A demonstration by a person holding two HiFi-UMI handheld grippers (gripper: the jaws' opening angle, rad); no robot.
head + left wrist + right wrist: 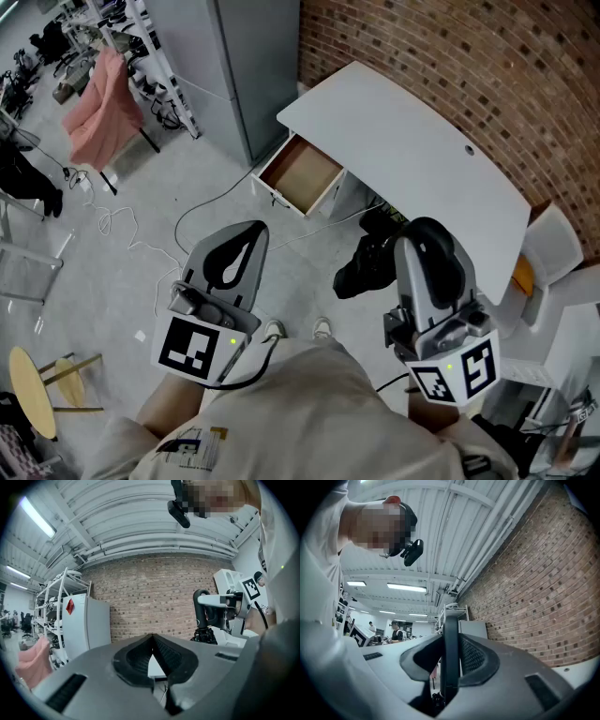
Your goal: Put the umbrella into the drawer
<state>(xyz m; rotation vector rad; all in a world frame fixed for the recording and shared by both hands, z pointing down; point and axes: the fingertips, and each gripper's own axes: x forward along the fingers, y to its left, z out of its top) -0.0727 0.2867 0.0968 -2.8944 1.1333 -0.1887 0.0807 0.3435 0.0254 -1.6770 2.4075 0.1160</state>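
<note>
Nearest to my head camera were the two grippers. I found the left gripper (251, 232) with its jaws brought together, tips meeting and nothing between them. The right gripper (429, 246) was clamped on the black handle (451, 653) of the umbrella (364, 267), with both pads pressing on it.

The folded umbrella hung below this gripper, on its side toward the left gripper. It was well apart from the drawer (302, 173), which stood open ahead of the left gripper's tips, under the white desk (412, 141).

Only the head view showed the drawer. The left gripper view alone showed the handle's curved hook at the right gripper's jaws. The right gripper view showed just the handle's bar between the pads.

Each gripper's cube (197, 347) carried square black-and-white markers. A red diamond label (70, 605) on the grey cabinet (89, 625) was too small to read.
</note>
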